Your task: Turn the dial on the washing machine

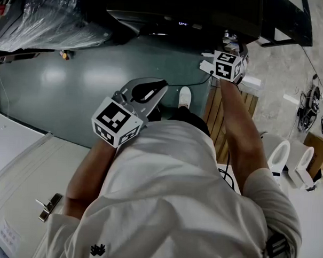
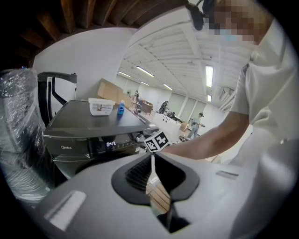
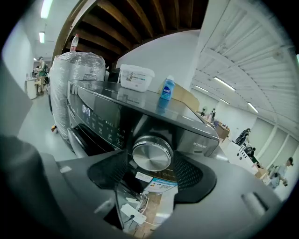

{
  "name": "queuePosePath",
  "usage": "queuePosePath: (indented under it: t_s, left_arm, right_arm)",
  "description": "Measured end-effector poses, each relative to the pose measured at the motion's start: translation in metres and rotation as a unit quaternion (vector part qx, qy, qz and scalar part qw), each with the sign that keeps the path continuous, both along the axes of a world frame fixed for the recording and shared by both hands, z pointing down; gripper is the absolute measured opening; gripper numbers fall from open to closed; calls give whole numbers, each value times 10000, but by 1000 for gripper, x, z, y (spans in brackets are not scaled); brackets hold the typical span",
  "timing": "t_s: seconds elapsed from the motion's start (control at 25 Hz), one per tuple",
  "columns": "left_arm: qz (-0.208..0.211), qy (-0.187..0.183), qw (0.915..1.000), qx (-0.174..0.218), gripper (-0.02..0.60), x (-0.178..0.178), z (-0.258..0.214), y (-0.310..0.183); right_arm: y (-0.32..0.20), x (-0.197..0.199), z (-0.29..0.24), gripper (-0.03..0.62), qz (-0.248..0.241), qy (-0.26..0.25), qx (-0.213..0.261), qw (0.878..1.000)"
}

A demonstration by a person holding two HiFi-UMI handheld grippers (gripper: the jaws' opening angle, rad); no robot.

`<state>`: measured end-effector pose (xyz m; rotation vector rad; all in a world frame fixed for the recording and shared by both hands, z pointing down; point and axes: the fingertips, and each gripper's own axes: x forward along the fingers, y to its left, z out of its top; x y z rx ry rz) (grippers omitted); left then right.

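Right gripper point(image 1: 231, 47) at the washing machine point(image 3: 117, 116) dial point(image 3: 152, 153).
Right jaws wide apart, silver dial on the front panel's right end standing between them; contact not resolvable. Left gripper point(image 2: 151, 163) held back near the person's torso, jaws closed to a slit, nothing between them.

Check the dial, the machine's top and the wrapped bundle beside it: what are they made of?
Dial: looks like brushed metal or metal-look plastic, with a ringed sheen on its face. Machine top: dark glossy panel, reflecting the tub on it; material unclear. Bundle: clear plastic film, crinkled and shiny.
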<state>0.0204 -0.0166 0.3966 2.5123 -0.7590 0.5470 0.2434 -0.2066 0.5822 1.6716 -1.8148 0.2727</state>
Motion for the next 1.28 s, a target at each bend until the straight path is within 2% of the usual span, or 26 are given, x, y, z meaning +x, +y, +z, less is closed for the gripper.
queuePosePath:
  t_s: [0.12,0.28,0.4,0.6,0.72,0.92,1.28]
  left_arm:
    - [-11,-4,10000,-8,72,0,0,0]
    - [-47,-9,10000,-12,72,-3,-1,0]
    - [-68,-7,10000,-21,72,-4,0,0]
    - [-61,9,10000,-14,73,-3,-1,-1]
    - [-49,15,10000,-15,72,-2,0,-2]
    - [-38,7,10000,-12,72,-1,0,-2]
    - [-11,17,10000,-10,72,0,0,-3]
  right_arm:
    - [-2,0,3,281,77,-24,-54,10000]
    - [-4,5,-1,275,460,-380,-24,9982]
    - [-4,7,-8,273,649,-780,-18,9948]
    - [-3,12,-8,273,1009,-1700,29,9803]
    - [-4,12,-8,273,1045,-1934,68,9755]
    - [-4,12,-9,275,909,-1815,104,9791]
    - [1,3,-13,276,272,-779,171,9964]
